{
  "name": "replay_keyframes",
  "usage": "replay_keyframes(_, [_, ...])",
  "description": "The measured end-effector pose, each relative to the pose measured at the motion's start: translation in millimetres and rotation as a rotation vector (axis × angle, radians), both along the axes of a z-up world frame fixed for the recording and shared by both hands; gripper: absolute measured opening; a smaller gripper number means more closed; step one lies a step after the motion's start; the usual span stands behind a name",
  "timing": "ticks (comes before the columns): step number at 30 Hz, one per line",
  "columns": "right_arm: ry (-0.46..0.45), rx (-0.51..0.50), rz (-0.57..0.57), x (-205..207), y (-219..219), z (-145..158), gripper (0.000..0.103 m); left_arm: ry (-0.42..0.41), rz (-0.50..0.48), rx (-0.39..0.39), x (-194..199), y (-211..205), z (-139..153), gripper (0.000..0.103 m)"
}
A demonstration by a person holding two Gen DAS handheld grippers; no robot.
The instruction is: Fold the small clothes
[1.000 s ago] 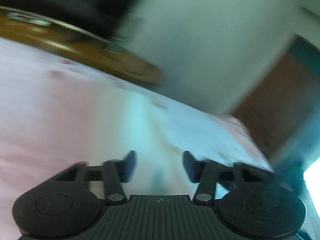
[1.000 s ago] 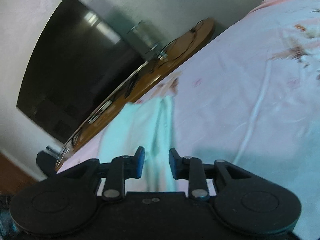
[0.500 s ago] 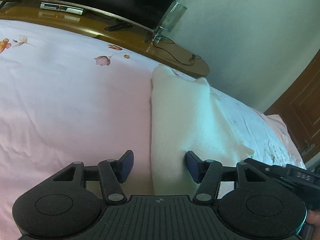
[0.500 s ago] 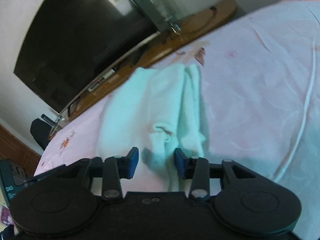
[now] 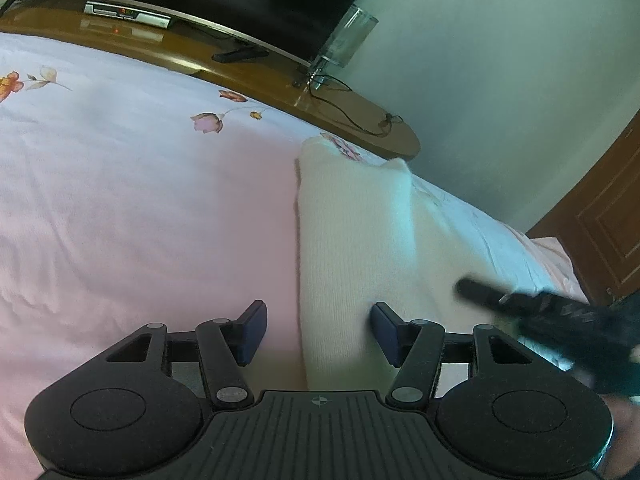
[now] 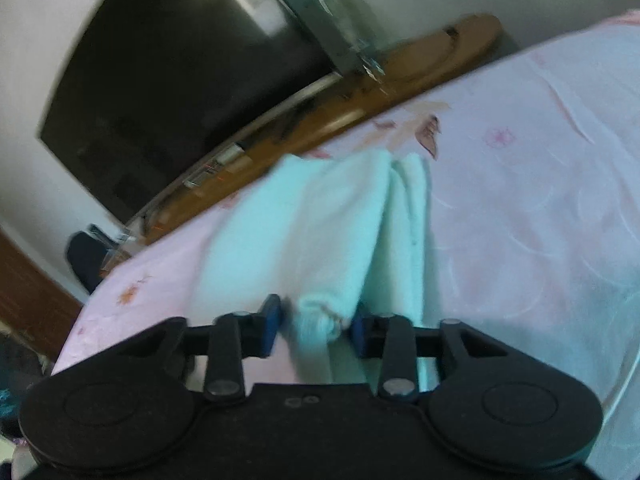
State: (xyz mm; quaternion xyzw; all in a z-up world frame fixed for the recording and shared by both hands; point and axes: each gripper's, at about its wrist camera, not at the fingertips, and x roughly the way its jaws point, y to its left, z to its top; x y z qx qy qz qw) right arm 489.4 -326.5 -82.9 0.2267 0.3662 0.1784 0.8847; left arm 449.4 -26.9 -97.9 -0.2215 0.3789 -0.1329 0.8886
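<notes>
A small white knit garment (image 5: 352,240) lies flat on a pink floral bed sheet (image 5: 140,200). My left gripper (image 5: 318,332) is open, with the garment's near left edge between its jaws. In the right wrist view the same garment (image 6: 320,232) looks pale teal, with a bunched fold near my right gripper (image 6: 316,324). That gripper is open, its jaws on either side of the bunched cloth. The right gripper (image 5: 560,312) also shows blurred at the right of the left wrist view, over the garment's right edge.
A wooden TV shelf (image 5: 280,68) runs along the bed's far edge, with a dark TV (image 6: 180,80), a set-top box (image 5: 128,14), a remote and cables on it. A brown door (image 5: 600,216) stands at the right. The sheet (image 6: 540,200) extends wide to the right.
Both views swung from blur onto the garment and steadied. My right gripper came closer to the bunched fold and moved in over the garment's right edge. My left gripper stayed open at the left edge.
</notes>
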Motion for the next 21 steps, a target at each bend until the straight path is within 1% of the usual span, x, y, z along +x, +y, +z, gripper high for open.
replay_keyframes(1, [-0.071, -0.074, 0.032, -6, 14, 15, 0.019, -0.005, 0.002, 0.000, -1, 0, 0, 0.058])
replay_keyframes(2, [-0.174, -0.155, 0.066, -18, 28, 34, 0.018, -0.012, 0.004, 0.000, -3, 0, 0, 0.061])
replay_keyframes(3, [-0.264, -0.198, 0.091, -29, 38, 49, 0.018, -0.016, 0.002, -0.006, -3, -1, 0, 0.063])
replay_keyframes(4, [-0.345, -0.220, 0.107, -43, 43, 62, 0.018, -0.014, 0.004, -0.007, -4, -2, -1, 0.063])
replay_keyframes(5, [-0.391, -0.246, 0.100, -52, 43, 68, 0.018, -0.012, 0.005, 0.002, -4, -3, 0, 0.063])
replay_keyframes(6, [-0.382, -0.291, 0.058, -54, 37, 62, 0.018, -0.008, 0.000, 0.022, -4, -6, 2, 0.063])
replay_keyframes(7, [-0.288, -0.300, 0.012, -45, 27, 47, 0.018, -0.008, -0.008, 0.044, -4, -9, 3, 0.064])
replay_keyframes(8, [-0.134, -0.256, -0.024, -30, 10, 26, 0.018, -0.005, -0.019, 0.061, -4, -12, 6, 0.064])
replay_keyframes(9, [-0.038, -0.196, -0.041, -22, -3, 11, 0.018, -0.001, -0.022, 0.066, -4, -13, 7, 0.064])
replay_keyframes(10, [-0.022, -0.143, -0.044, -22, -11, 4, 0.018, 0.001, -0.024, 0.067, -4, -12, 8, 0.064])
replay_keyframes(11, [-0.030, -0.107, -0.043, -25, -16, 4, 0.018, 0.001, -0.026, 0.062, -4, -11, 7, 0.064])
replay_keyframes(13, [-0.025, -0.069, -0.045, -24, -19, 5, 0.018, 0.000, -0.026, 0.043, -5, -7, 7, 0.064])
replay_keyframes(17, [-0.012, -0.047, -0.027, -21, -20, 4, 0.019, -0.003, -0.016, 0.002, -6, -1, 10, 0.064])
replay_keyframes(18, [-0.035, -0.038, 0.004, -22, -18, 8, 0.019, -0.011, -0.011, -0.004, -7, 1, 11, 0.064])
replay_keyframes(20, [-0.066, -0.072, 0.053, -22, -7, 16, 0.019, 0.003, -0.006, 0.011, -4, 1, 10, 0.064])
replay_keyframes(21, [-0.047, -0.097, 0.035, -18, -7, 14, 0.019, 0.017, -0.008, 0.022, -3, 1, 8, 0.064])
